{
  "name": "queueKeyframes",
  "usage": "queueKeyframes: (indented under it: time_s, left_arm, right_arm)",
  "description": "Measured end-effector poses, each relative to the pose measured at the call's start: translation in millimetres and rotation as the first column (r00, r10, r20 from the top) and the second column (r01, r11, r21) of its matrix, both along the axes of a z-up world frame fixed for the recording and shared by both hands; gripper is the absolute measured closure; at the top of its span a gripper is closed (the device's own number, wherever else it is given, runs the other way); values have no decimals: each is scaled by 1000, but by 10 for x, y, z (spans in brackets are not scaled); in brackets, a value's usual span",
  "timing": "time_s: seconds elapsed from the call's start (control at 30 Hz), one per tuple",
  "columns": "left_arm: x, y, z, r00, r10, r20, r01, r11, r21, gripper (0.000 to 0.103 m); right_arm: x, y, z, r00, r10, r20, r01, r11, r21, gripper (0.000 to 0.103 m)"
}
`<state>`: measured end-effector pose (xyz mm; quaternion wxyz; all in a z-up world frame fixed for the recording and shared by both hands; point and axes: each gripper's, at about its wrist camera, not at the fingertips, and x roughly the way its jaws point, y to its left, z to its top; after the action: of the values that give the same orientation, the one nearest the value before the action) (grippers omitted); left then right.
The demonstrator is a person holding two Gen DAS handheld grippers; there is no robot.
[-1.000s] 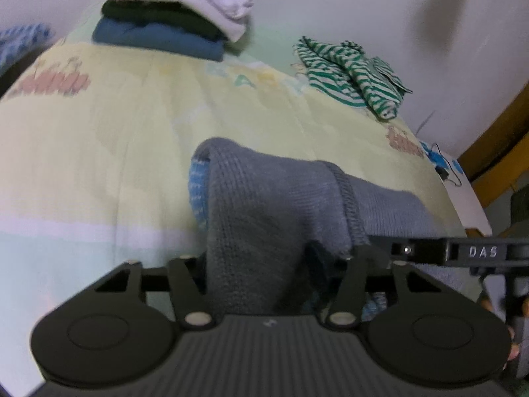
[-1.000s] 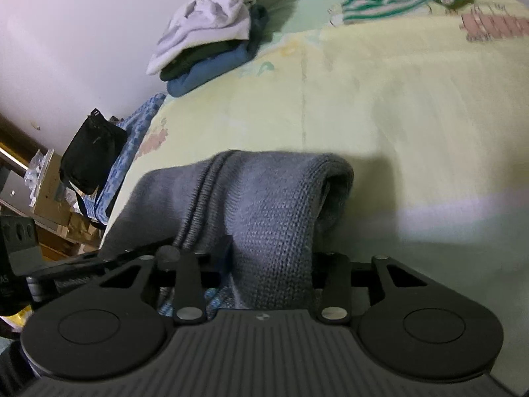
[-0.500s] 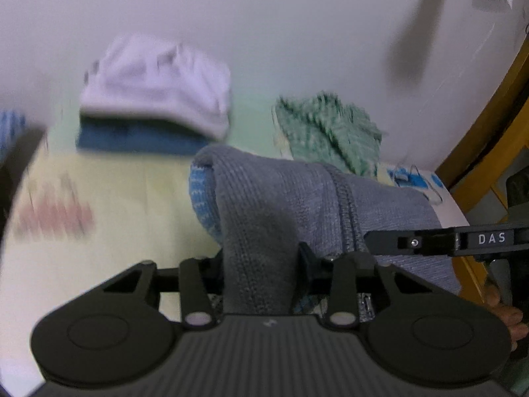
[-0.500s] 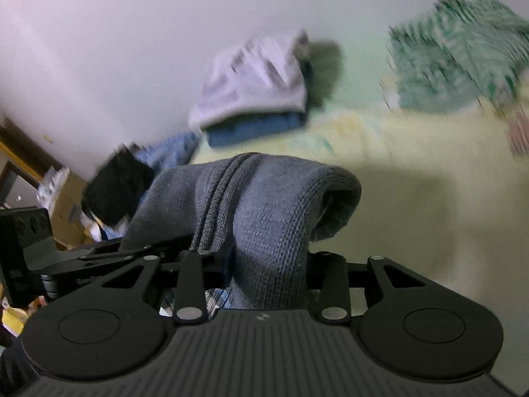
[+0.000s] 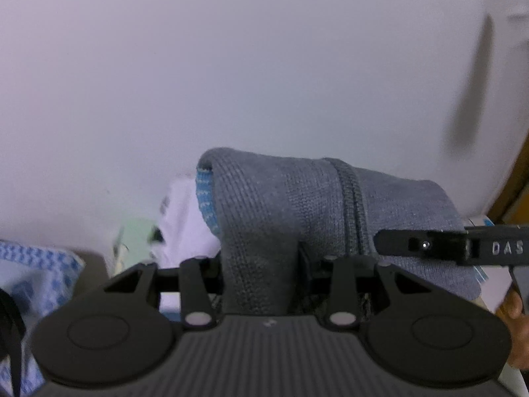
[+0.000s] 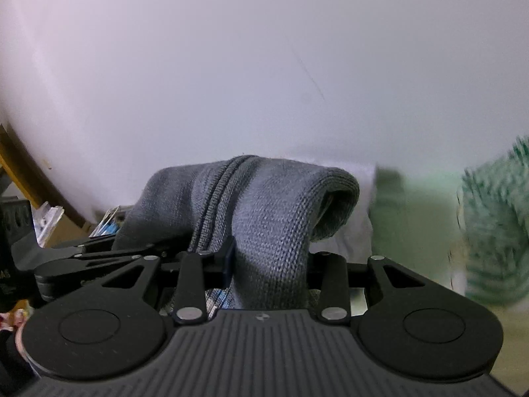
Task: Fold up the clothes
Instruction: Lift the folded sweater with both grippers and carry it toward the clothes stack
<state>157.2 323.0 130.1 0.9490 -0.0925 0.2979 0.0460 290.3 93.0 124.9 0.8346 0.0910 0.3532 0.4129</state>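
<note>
Now | left gripper, right gripper | both clamp grey sweater

The left gripper is matte black plastic: a ribbed grey-black body, two round lobes with shallow circular dimples, and slim link bars pinned by silver rivets. The right gripper is built the same way. Seen from the left wrist, its side bar carries white letters "DAS" and a small screw.
</note>
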Motion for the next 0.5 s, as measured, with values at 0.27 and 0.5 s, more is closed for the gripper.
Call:
queueKeyframes:
  time_s: [0.27, 0.5]
  left_arm:
    - [559, 412, 1, 998, 61, 14, -62, 997, 38, 66]
    - [886, 623, -426, 996, 65, -60, -64, 998, 14, 64]
  right_arm:
    - [455, 494, -55, 998, -63, 32, 62, 998, 31, 65]
    - [678, 720, -450, 995, -91, 49, 92, 995, -27, 65]
